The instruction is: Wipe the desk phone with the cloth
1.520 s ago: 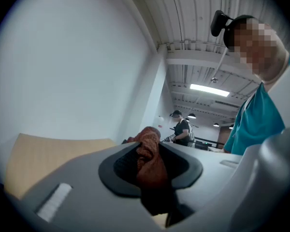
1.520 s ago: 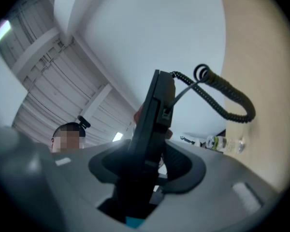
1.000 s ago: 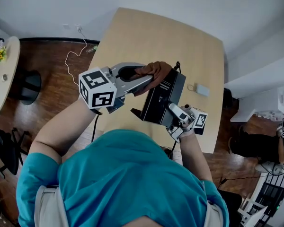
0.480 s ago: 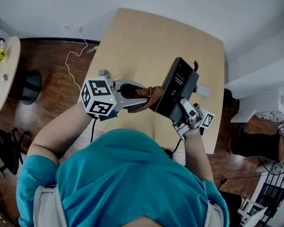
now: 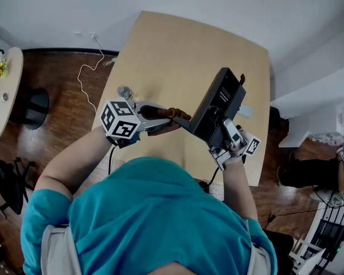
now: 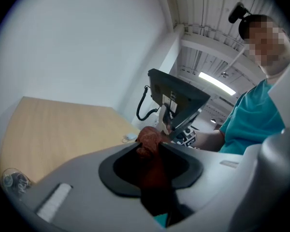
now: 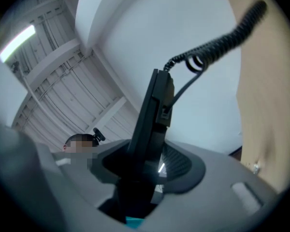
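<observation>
The black desk phone [image 5: 218, 113] is lifted off the table and tilted on edge, its underside with a white label facing up. My right gripper [image 5: 225, 132] is shut on the phone's lower edge; in the right gripper view the phone [image 7: 152, 124] rises as a thin black slab between the jaws, its coiled cord [image 7: 217, 37] trailing up. My left gripper [image 5: 171, 119] is shut on a bunched brown cloth [image 5: 175, 118], which touches the phone's lower left corner. In the left gripper view the cloth [image 6: 147, 139] sits between the jaws, just below the phone [image 6: 176, 98].
The light wooden table [image 5: 160, 62] lies below both grippers. A small white device [image 5: 245, 110] lies near its right edge, partly behind the phone. A clear round thing [image 5: 124, 91] sits near the left edge. A white cable [image 5: 89, 67] runs over the wooden floor.
The right gripper has tipped the phone up from lying lower and flatter to standing steeply on edge. The left gripper with the cloth dropped from the phone's top to its lower left corner.
</observation>
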